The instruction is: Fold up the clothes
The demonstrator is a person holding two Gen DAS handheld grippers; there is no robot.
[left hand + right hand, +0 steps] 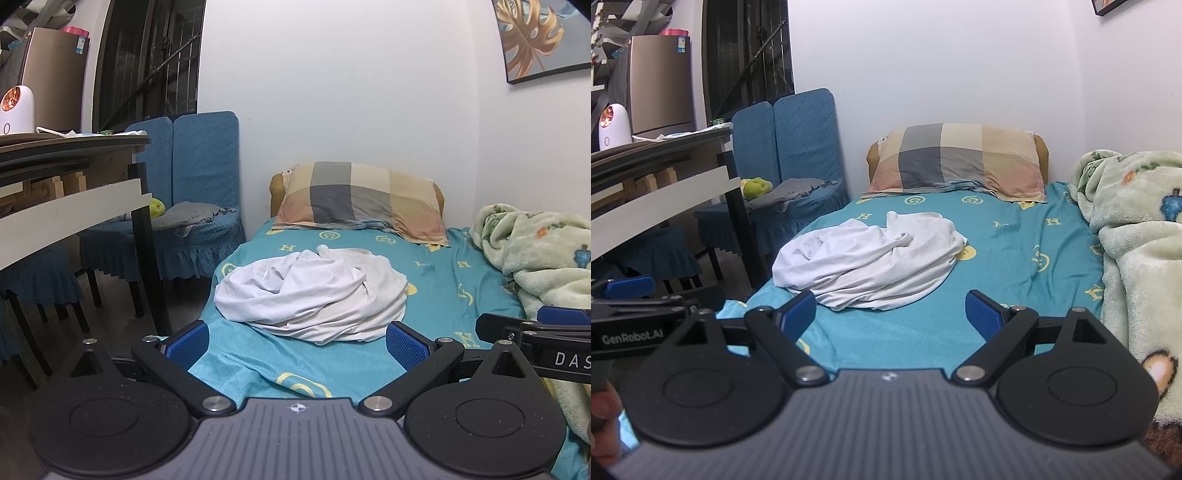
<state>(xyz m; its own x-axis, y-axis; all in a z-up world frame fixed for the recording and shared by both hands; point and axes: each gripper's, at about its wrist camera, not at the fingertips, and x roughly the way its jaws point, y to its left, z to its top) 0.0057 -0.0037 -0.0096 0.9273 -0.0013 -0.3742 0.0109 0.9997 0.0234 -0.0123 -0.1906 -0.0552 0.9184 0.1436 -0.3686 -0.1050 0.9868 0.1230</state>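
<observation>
A crumpled white garment (314,295) lies in a heap on the teal bed sheet (443,280), near the bed's left edge. It also shows in the right wrist view (871,258). My left gripper (295,341) is open and empty, held just short of the garment's near edge. My right gripper (890,317) is open and empty, also short of the garment, a little to its right. The right gripper's body shows at the right edge of the left wrist view (535,332), and the left gripper's body at the left edge of the right wrist view (635,317).
A plaid pillow (358,199) lies at the head of the bed against the wall. A pale green fleece blanket (1137,240) is piled along the bed's right side. A table (66,177) and blue-covered chairs (199,221) stand left of the bed.
</observation>
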